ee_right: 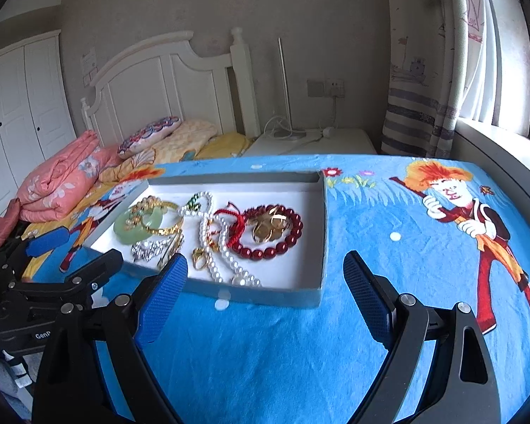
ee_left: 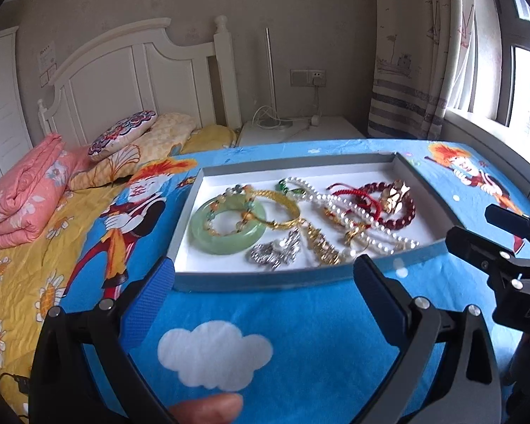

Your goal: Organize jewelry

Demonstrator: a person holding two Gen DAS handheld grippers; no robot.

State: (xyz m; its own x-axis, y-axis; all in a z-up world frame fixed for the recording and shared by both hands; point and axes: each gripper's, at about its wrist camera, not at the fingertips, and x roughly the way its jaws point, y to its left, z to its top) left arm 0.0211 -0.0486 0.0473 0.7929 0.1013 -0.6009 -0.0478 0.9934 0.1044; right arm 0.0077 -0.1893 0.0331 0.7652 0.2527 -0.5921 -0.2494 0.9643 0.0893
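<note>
A shallow grey tray (ee_left: 265, 281) (ee_right: 321, 219) with a white floor lies on the blue cartoon cloth. In it are a green jade ring (ee_left: 208, 243) (ee_right: 123, 228), a gold bangle (ee_left: 282, 208) (ee_right: 166, 229), a white pearl necklace (ee_left: 339, 205) (ee_right: 205, 233), a dark red bead bracelet (ee_left: 402, 212) (ee_right: 265, 252), a silver brooch (ee_left: 275, 252) (ee_right: 146, 249) and gold pieces. My left gripper (ee_left: 265, 275) is open and empty just before the tray's near wall. My right gripper (ee_right: 265, 272) is open and empty at the tray's near right corner.
The blue cloth (ee_right: 265, 353) covers a table beside a bed with a yellow sheet (ee_left: 28, 265), a folded pink quilt (ee_left: 21, 194) and pillows. A white nightstand (ee_right: 318, 145) with cables stands behind. A window sill (ee_right: 494, 148) runs along the right.
</note>
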